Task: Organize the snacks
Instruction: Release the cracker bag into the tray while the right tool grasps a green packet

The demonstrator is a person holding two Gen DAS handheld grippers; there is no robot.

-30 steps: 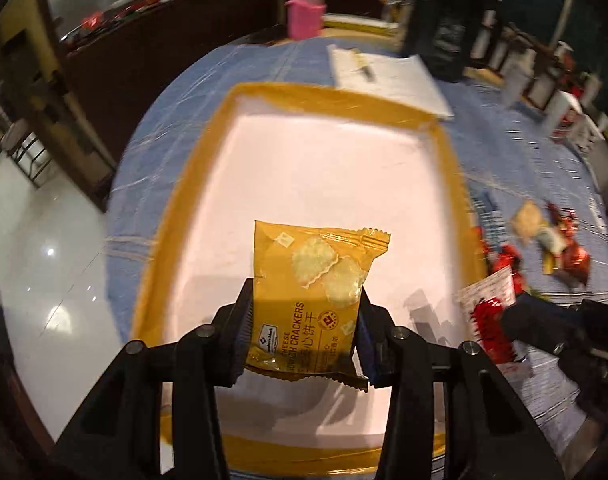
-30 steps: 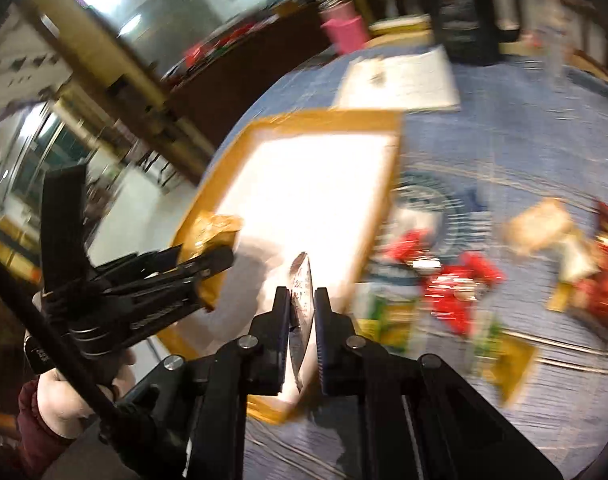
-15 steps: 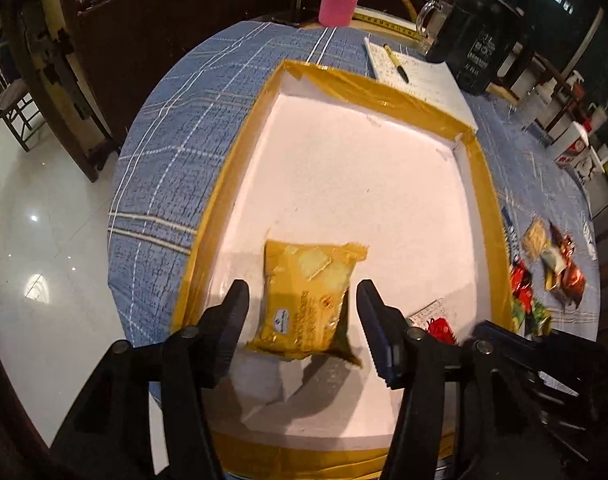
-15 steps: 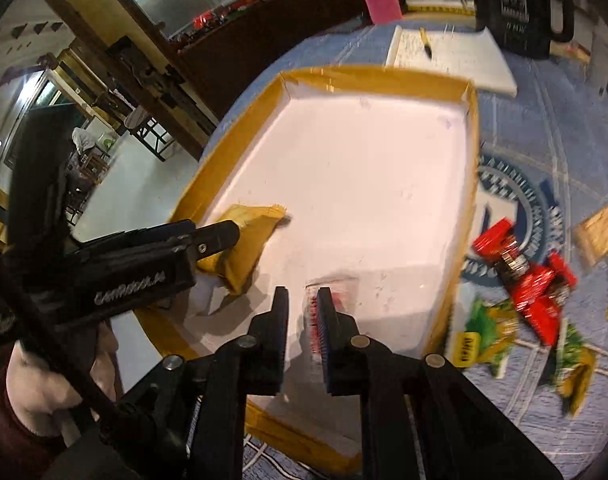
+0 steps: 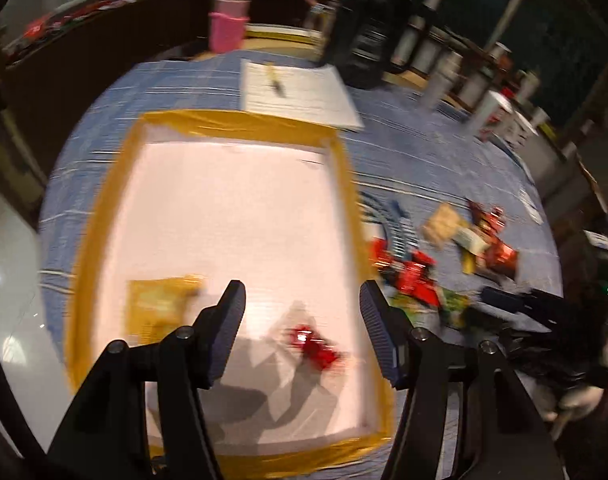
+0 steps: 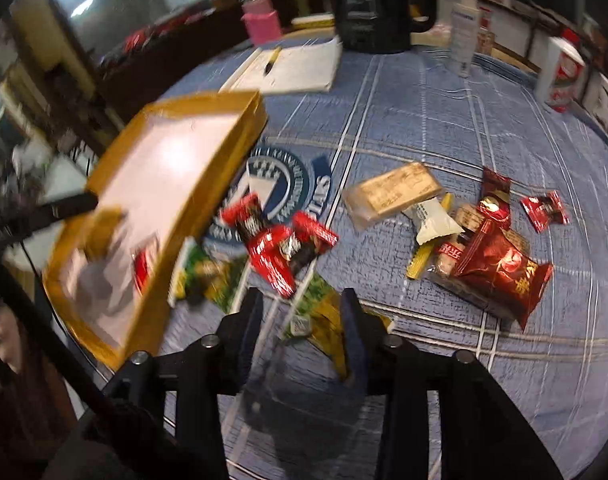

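The bench (image 6: 444,120) is covered by a blue cloth crossed by pale plaid lines, with a blue-and-white round emblem (image 6: 282,188) printed on it. The tray (image 5: 344,184) is rimmed in mustard yellow around a white floor. A yellow cracker packet (image 5: 160,306) and a red-and-clear sweet wrapper (image 5: 314,346) are seen on that white. Red packets (image 6: 280,240), green-and-yellow packets (image 6: 208,276), a tan packet (image 6: 392,192) and a dark red foil bag (image 6: 500,268) are shown on the cloth. Both claws are black, and a pink bottle (image 6: 260,20) is seen behind.
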